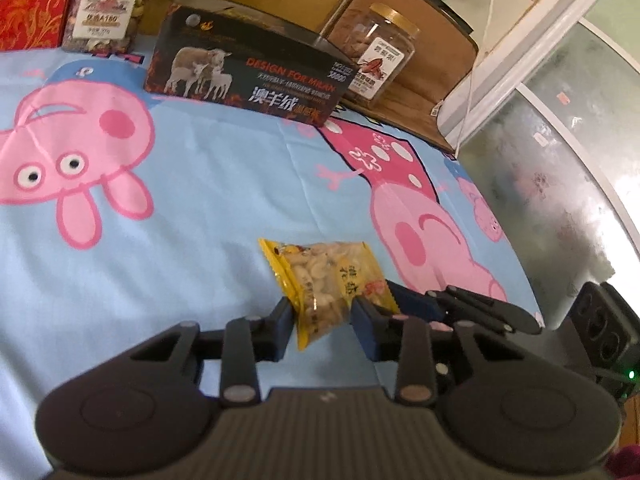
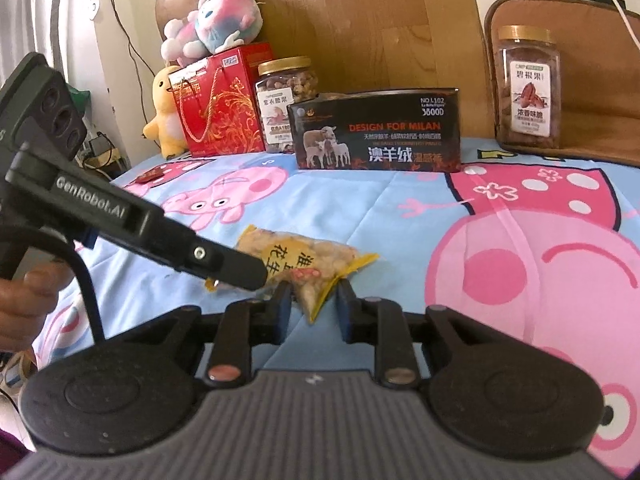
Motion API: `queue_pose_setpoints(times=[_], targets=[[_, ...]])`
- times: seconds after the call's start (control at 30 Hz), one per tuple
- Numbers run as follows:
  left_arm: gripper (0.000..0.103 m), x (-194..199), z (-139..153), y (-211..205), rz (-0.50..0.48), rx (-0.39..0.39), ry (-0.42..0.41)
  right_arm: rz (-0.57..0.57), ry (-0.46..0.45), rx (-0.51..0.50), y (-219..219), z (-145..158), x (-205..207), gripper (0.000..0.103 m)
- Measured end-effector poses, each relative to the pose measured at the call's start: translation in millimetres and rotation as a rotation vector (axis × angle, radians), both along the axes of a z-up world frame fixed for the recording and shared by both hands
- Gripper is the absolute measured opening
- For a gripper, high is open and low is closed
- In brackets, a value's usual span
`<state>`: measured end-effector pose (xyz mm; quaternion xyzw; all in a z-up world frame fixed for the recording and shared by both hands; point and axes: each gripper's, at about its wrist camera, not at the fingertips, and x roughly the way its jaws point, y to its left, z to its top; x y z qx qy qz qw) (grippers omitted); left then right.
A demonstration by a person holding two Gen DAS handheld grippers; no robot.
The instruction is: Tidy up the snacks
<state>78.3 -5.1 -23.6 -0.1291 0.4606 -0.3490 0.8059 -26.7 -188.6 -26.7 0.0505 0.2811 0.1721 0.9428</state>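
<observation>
Gripper (image 1: pixel 322 322), peanut packet (image 1: pixel 332 280), cartoon bedsheet (image 1: pixel 200 208)

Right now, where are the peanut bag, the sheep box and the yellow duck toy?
peanut bag (image 1: pixel 320 276): left wrist view, clear middle.
sheep box (image 2: pixel 380 136): right wrist view, front face.
yellow duck toy (image 2: pixel 166 116): right wrist view, belly.

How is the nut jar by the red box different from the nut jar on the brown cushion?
The jar by the red gift box looks shorter and stands on the bed's edge; the jar on the brown cushion looks taller and sits on the cushion. Its label shows a reddish pecan; the other's is paler. Both are clear, upright, with gold lids.
</observation>
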Motion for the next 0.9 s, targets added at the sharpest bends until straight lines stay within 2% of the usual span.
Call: queue_pose_setpoints(times=[0.13,0.47,0.9], targets=[[0.032,3.0,-1.1,2.6,0.014,-0.017,0.021,-0.001,-0.005,-0.003,0.6,0.1,-0.8,0.026],[0.032,-8.1,4.2,-10.0,0.036,0.069,-0.038,-0.005,-0.014,-0.015,1.3,-0.1,-0.8,0.025],[0.032,-15.6,5.4,-12.2,0.053,0.105,-0.069,0.007,-0.019,-0.033,3.0,-0.3,-0.3,0.024]])
